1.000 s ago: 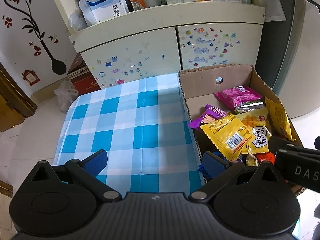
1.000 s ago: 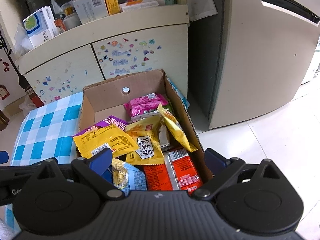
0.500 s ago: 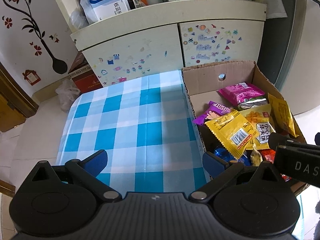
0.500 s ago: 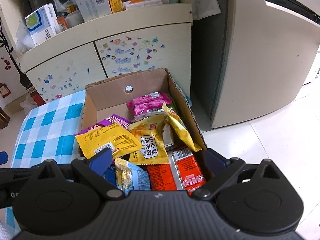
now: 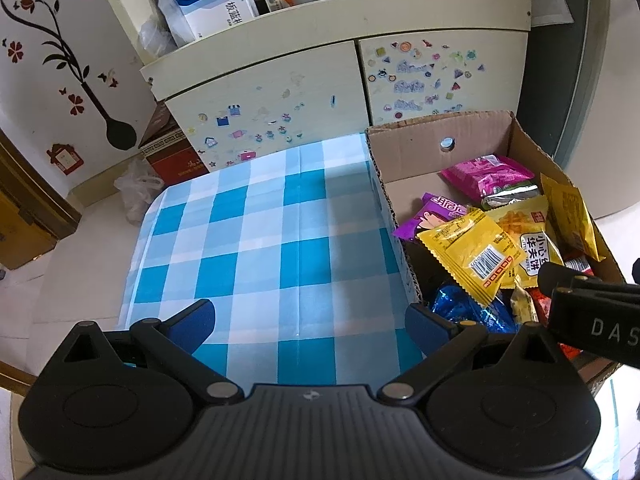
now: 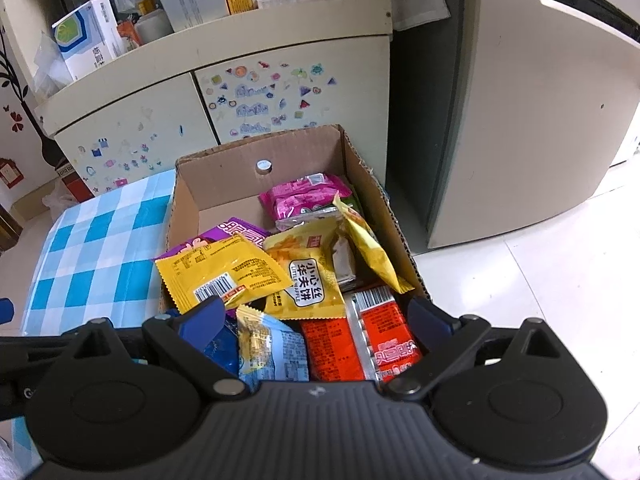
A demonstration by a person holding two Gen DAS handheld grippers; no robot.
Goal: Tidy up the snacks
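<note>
Yellow pack (image 6: 306, 278) "LITTLE WAFFLE", cardboard box (image 6: 224, 178), grippers wide apart

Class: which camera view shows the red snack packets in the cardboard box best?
The right wrist view: the red snack packets lie in plain sight near the camera. In the left wrist view only slivers show behind the other claw's black body.

Right claw (image 6: 316, 314) spread, above snack-filled cardboard box (image 6: 384, 216)
</note>
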